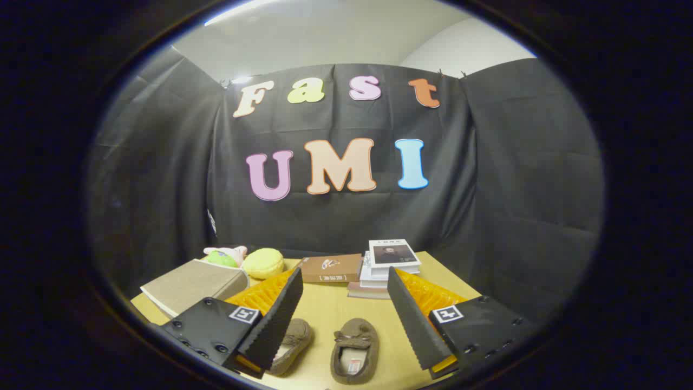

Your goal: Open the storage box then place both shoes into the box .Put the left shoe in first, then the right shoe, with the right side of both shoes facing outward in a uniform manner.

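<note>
Two brown shoes (330, 349) lie on the yellow table (330, 309) low between the gripper (345, 281) fingers — jaws spread wide, holding nothing. One shoe sits partly behind the left finger (279, 319). Beyond the fingers: a grey storage box (189, 284), plush toys (249, 260), a brown book (330, 268), stacked books (387, 262).

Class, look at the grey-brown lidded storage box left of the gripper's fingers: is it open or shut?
Shut. The grey-brown storage box shows its flat lid lying level on top, no gap. Both brown suede moccasin shoes lie on the table, between the open gripper fingers.
</note>
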Available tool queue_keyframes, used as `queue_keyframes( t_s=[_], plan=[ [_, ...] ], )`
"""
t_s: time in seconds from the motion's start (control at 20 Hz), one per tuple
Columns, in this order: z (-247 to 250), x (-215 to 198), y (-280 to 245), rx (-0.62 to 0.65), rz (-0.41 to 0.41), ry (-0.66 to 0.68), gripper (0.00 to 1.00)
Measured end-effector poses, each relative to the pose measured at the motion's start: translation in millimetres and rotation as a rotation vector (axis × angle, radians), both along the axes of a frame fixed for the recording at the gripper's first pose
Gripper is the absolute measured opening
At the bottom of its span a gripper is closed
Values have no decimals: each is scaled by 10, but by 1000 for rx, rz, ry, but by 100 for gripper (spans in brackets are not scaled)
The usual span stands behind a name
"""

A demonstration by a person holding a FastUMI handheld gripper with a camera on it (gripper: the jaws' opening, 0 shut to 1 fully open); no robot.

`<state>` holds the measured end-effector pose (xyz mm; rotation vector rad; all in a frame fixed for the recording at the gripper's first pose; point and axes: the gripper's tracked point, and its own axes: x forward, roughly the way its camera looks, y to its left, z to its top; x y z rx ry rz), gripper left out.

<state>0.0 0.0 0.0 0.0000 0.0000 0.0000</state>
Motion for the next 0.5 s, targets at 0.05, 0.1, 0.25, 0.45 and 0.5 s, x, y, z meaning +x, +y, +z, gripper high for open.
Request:
queue_keyframes(
  t_s=[0.05, 0.1, 0.25, 0.45, 0.5],
  plan=[
    [-12, -12, 24, -9, 1, 3, 100],
    [-4, -23, 51, -21, 3, 2, 100],
    [-14, -15, 193, -24, 26, 7, 100],
    [-34, -2, 337, -6, 54, 9, 100],
    [-29, 1, 366, 3, 58, 7, 100]
  ],
)
